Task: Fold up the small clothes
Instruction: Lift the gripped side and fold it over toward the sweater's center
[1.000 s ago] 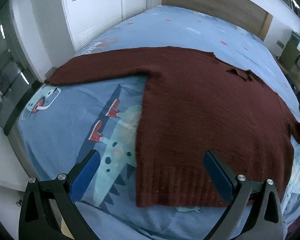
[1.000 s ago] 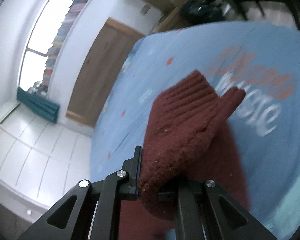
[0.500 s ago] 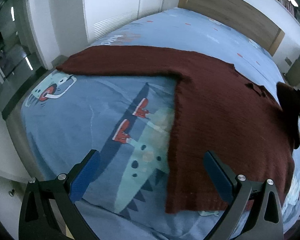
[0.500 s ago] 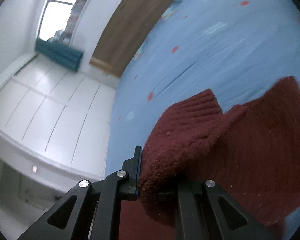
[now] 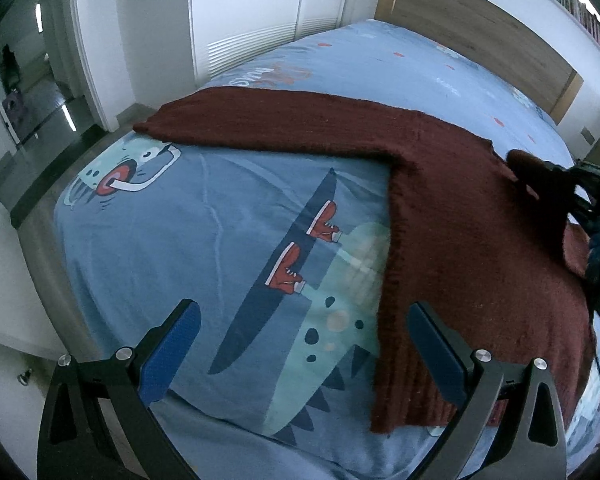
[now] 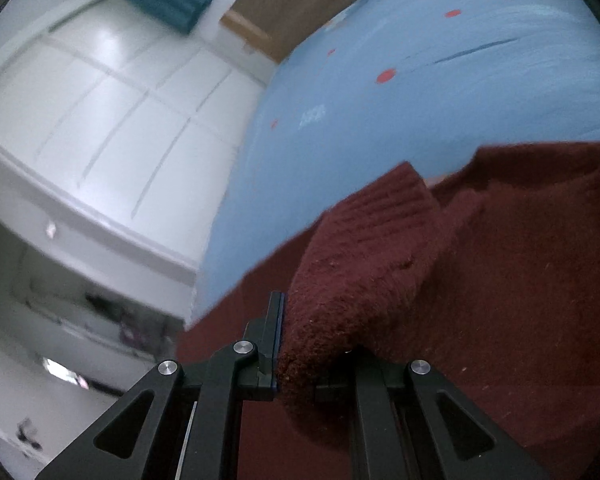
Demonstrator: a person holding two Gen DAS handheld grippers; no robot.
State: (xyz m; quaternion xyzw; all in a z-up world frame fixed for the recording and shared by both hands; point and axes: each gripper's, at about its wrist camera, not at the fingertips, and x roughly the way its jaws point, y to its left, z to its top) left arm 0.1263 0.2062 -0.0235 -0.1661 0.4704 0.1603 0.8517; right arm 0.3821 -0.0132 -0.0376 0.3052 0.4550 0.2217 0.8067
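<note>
A dark red knitted sweater (image 5: 460, 216) lies spread on the blue printed bedsheet (image 5: 180, 248), its left sleeve (image 5: 284, 120) stretched toward the bed's left edge. My left gripper (image 5: 304, 344) hangs open above the sheet beside the sweater's hem, its right finger over the knit. My right gripper (image 6: 316, 344) is shut on the ribbed cuff (image 6: 364, 252) of the other sleeve, held up over the sweater's body (image 6: 500, 300). In the left wrist view that gripper (image 5: 556, 180) shows at the right edge with the sleeve end (image 5: 524, 164) in it.
A wooden headboard (image 5: 480, 32) stands at the far end of the bed. White wardrobe doors (image 5: 252, 4) line the left wall, with a dark doorway (image 5: 24, 92) beyond. The bed's near left corner (image 5: 64, 216) drops to the floor.
My right gripper swept the sleeve cuff across over the sweater's body. My left gripper slid left, so the sweater's hem now lies under its right finger only.
</note>
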